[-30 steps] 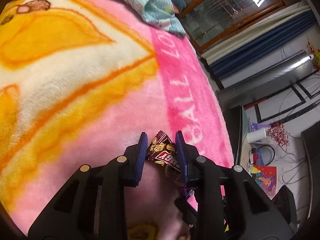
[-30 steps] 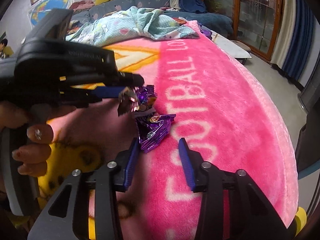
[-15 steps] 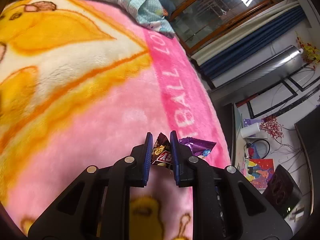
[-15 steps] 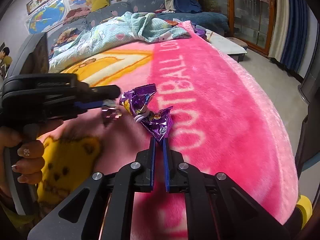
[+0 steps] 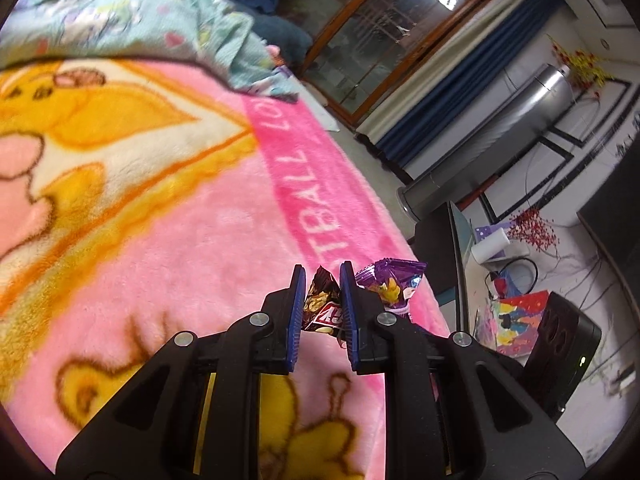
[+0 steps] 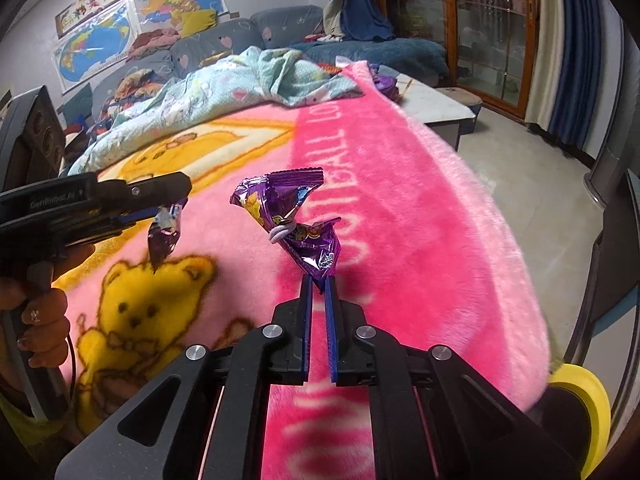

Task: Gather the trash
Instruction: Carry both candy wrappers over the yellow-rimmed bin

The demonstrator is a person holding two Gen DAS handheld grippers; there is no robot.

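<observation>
One big pink plush blanket (image 6: 420, 184) covers the bed, printed with yellow bears and white lettering along its deep-pink border. Behind it lies one crumpled pale-blue quilt (image 6: 224, 92), and beyond that a grey sofa (image 6: 248, 36) with two maps (image 6: 100, 44) taped on the wall above.

Two grippers are up over the blanket, each with one wrapper.

The right gripper (image 6: 318, 284) is clamped tight on the bottom corner of a purple wrapper (image 6: 296, 224), which stands up crinkled above the blue pads, clear of the blanket. Its jaws have just been closing, with that wrapper between them.

The left gripper (image 5: 323, 276) is squeezed on a dark brown wrapper (image 5: 324, 304) with red and white print, pinched between its two blue pads and lifted off the fleece. From the right wrist view, the same gripper (image 6: 160, 208) reaches in from the left, the wrapper dangling beneath it, and one hand (image 6: 40, 320) grips its handle. The jaws have just been closing on that wrapper.

The two wrappers hang near each other, not touching.
</observation>
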